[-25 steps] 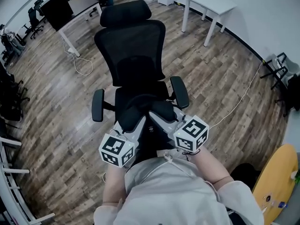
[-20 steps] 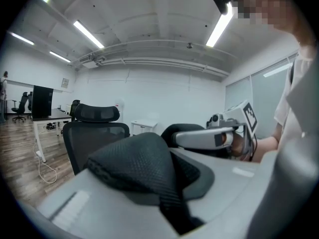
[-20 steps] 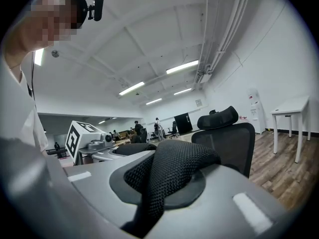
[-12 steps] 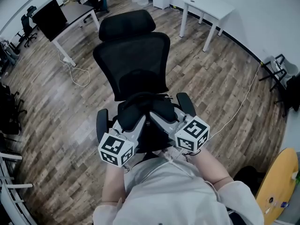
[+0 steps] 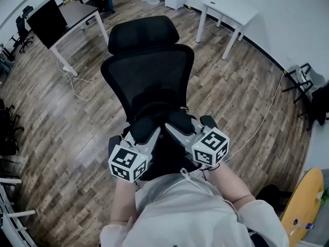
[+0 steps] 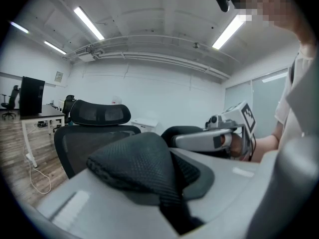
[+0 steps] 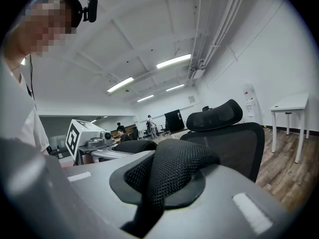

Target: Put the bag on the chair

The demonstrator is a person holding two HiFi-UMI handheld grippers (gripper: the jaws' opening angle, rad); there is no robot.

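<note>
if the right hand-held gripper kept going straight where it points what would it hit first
Likely the chair backrest, beyond the bag strap that the right hand-held gripper is shut on; depth is unclear.

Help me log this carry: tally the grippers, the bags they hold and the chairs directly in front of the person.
grippers: 2, the left gripper and the right gripper, both shut on the bag
bag: 1
chair: 1, black
total: 4

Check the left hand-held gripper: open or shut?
Shut on the bag strap: the left hand-held gripper has black mesh pinched between its jaws.
</note>
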